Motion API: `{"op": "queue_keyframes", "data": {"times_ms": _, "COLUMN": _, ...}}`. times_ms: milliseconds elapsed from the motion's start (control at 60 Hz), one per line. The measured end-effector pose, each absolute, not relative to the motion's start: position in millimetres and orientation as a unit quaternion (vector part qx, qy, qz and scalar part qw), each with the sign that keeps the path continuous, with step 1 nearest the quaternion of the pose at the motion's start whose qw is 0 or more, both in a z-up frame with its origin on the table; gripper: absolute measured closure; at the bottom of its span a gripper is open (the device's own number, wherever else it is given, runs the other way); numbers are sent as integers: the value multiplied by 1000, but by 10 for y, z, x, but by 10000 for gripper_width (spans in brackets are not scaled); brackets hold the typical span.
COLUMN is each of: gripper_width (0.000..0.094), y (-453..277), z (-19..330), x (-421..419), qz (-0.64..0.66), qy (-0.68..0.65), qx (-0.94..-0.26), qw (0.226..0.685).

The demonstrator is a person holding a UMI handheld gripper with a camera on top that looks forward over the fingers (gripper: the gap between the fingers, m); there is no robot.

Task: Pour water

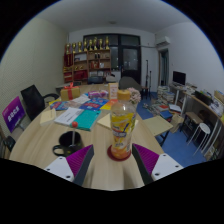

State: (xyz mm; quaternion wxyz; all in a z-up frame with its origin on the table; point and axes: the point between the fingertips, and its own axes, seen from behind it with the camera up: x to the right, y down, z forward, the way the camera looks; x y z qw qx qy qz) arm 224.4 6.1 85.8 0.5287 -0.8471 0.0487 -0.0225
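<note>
A clear plastic bottle [122, 126] with a yellow label and a red cap stands upright on the light wooden round table [40, 138]. It is just ahead of my gripper [114, 160], centred on the gap between the fingers. The fingers, with purple pads [82, 160], are spread wide and touch nothing. A black cup [68, 143] sits on the table to the left of the bottle, near the left finger.
Books and papers [88, 110] lie across the far half of the table, with a small jar [67, 92] beyond them. Chairs [32, 100] stand at the left. A shelf [88, 60] lines the back wall and desks [195, 105] stand at the right.
</note>
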Motion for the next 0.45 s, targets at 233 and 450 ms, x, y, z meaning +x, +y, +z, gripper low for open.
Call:
{"op": "queue_keyframes", "data": {"times_ms": 233, "gripper_width": 98, "y": -1093, "z": 1734, "x": 1444, "qz": -36, "qy": 61, "qx": -849, "qw": 523}}
{"op": "queue_keyframes", "data": {"times_ms": 450, "gripper_width": 104, "y": -1968, "z": 2374, "x": 850, "qz": -32, "qy": 84, "qx": -845, "qw": 527}}
